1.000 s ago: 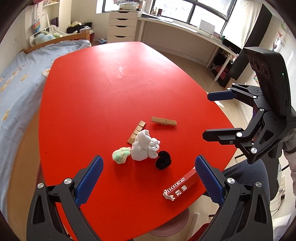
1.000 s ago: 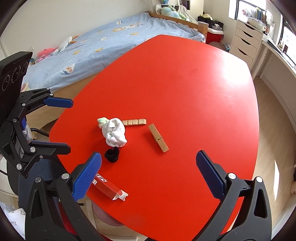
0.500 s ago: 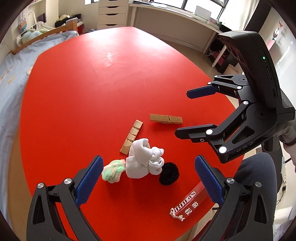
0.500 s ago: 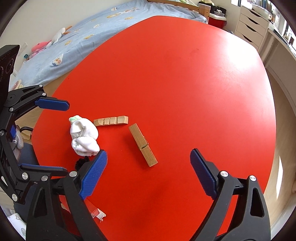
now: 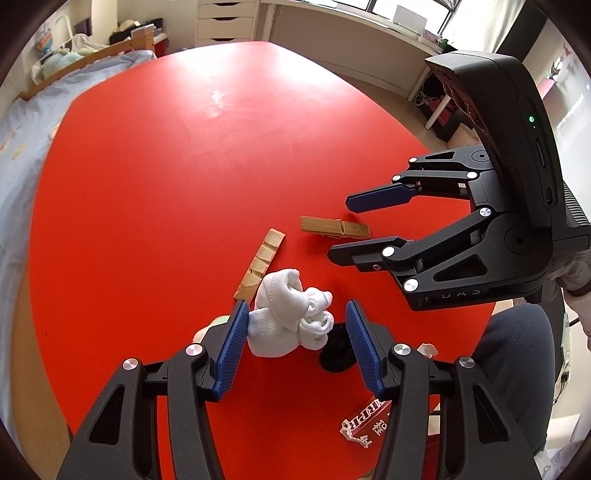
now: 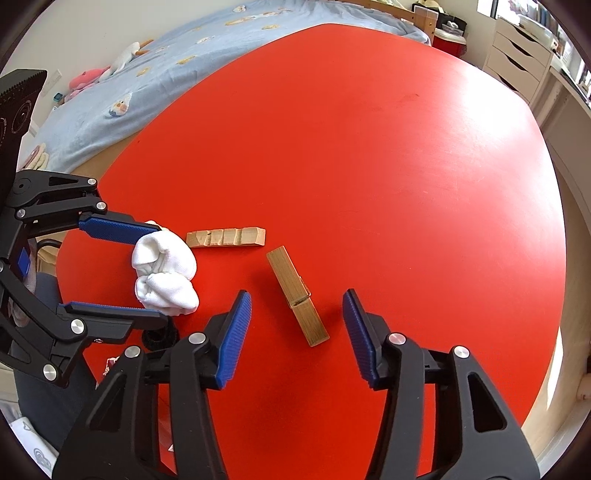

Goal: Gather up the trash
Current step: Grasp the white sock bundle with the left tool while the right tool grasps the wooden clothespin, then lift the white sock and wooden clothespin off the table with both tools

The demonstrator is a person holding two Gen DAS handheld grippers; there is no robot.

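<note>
A crumpled white cloth wad [image 5: 291,314] lies on the red table [image 5: 166,166]. My left gripper [image 5: 293,345] is open with its jaws on either side of the wad, not closed on it; this also shows in the right wrist view [image 6: 162,269]. A wooden clothespin [image 6: 297,295] lies between the open jaws of my right gripper [image 6: 297,332]. A notched wooden strip [image 6: 226,237], a black fuzzy ring [image 5: 334,352], a pale green scrap [image 5: 207,330] and a red wrapper [image 5: 364,421] lie nearby.
A bed with a blue cover [image 6: 155,74] runs along the table's far side. White drawers [image 6: 517,62] and a long desk [image 5: 369,29] stand by the windows. The red wrapper hangs over the table's near edge.
Both grippers have moved forward and down toward the table. The left jaws have narrowed around the white wad, and the right jaws now straddle the clothespin.
</note>
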